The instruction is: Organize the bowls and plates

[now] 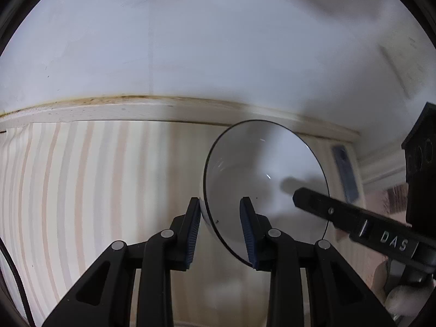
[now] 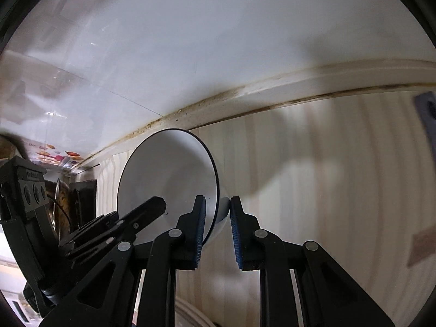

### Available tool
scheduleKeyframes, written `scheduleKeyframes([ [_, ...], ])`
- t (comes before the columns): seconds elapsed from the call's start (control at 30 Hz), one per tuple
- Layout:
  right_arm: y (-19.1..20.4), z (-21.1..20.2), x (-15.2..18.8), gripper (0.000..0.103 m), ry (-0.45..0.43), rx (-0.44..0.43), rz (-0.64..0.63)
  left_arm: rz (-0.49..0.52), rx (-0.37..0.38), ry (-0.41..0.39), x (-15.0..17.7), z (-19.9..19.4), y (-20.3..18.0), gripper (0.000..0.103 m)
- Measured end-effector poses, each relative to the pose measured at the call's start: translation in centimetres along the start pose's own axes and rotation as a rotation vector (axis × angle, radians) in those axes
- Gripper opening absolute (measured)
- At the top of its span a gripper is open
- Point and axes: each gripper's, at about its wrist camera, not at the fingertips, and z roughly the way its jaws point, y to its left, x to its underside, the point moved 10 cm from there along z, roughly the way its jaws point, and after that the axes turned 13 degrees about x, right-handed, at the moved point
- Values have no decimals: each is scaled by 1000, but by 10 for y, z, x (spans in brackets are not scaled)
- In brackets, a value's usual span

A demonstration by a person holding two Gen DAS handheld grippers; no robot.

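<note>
A white bowl (image 1: 261, 174) with a thin dark rim is held in the air, tipped on its side, by both grippers. My left gripper (image 1: 221, 231) is shut on its rim at one side, one pad inside and one outside. My right gripper (image 2: 217, 231) is shut on the rim of the same bowl (image 2: 169, 174) at the opposite side. The right gripper's finger (image 1: 354, 218) reaches into the bowl in the left wrist view. The left gripper's finger (image 2: 136, 218) shows against the bowl in the right wrist view.
A striped beige wall (image 1: 81, 190) with a stained moulding (image 1: 136, 106) and a white ceiling fill the background. A wall socket (image 1: 344, 171) sits at the right. Dark kitchen items (image 2: 73, 201) stand at the left of the right wrist view.
</note>
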Motion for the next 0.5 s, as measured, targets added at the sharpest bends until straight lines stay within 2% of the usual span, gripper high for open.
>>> scheduleKeyframes([
  [0.13, -21, -37, 18, 20, -33, 5, 13, 48, 28, 5, 19, -14, -38, 27],
  [0.4, -67, -91, 82, 20, -62, 33, 58, 144, 78, 46, 71, -31, -90, 27],
  [0.5, -86, -106, 113, 20, -61, 37, 85, 159, 92, 77, 98, -19, -110, 27],
])
